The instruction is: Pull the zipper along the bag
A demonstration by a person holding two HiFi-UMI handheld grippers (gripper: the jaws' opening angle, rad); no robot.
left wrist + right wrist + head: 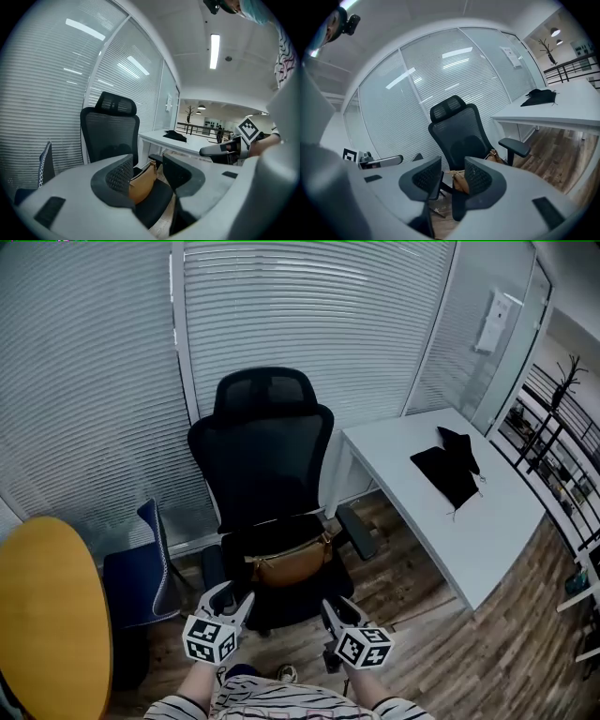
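Observation:
A brown bag (292, 563) lies across the seat of a black office chair (267, 451). Both grippers hover in front of the seat, short of the bag and apart from it. My left gripper (231, 598) is at the bag's left end and my right gripper (333, 607) is at its right end. In the left gripper view the jaws of the left gripper (147, 172) stand open, and the bag (143, 182) shows through the gap, farther off. In the right gripper view the right gripper (453, 176) is open too, with the bag (461, 183) beyond it.
A white desk (487, 531) stands at the right with a black cloth item (450, 470) on it. A yellow round table (47, 615) and a blue chair (141, 568) are at the left. Window blinds run behind the chair. The floor is wood.

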